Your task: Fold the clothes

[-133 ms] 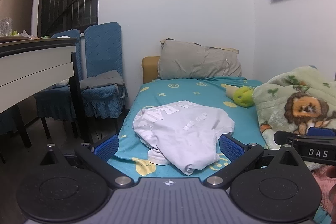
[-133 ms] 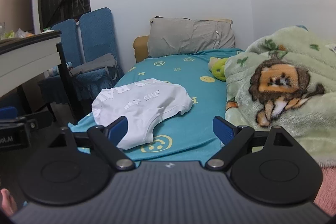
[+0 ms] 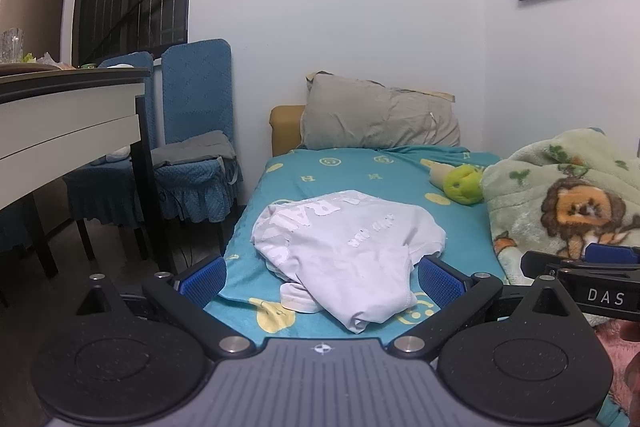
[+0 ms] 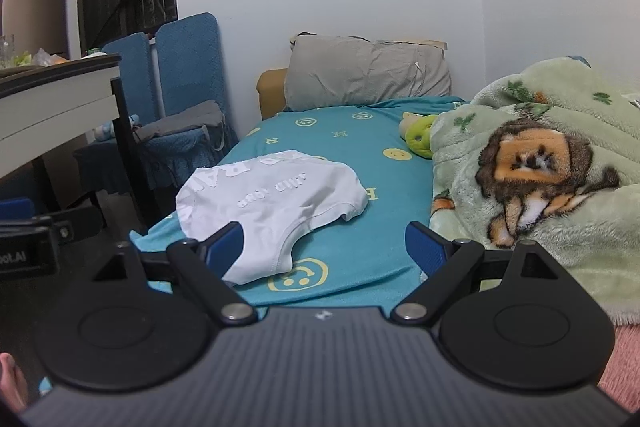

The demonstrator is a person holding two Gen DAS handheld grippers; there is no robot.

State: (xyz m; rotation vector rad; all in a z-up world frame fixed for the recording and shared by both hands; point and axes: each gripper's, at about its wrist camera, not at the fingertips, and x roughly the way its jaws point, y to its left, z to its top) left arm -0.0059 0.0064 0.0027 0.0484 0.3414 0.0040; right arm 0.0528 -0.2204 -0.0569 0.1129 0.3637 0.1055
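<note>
Left gripper (image 3: 320,281) and right gripper (image 4: 324,251) both spread wide, nothing between the blue pads, hovering off the bed's near end. Crumpled white printed cotton T-shirt (image 3: 348,247) lies on the teal smiley-print bedsheet (image 4: 384,187), left of the green lion-print fleece blanket (image 4: 540,167).

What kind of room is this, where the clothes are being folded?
Most likely a small bedroom in a home: a bed with a teal smiley-print sheet, a grey pillow at its head, and a lion-print fleece blanket. The white shirt lies on the bed.
</note>
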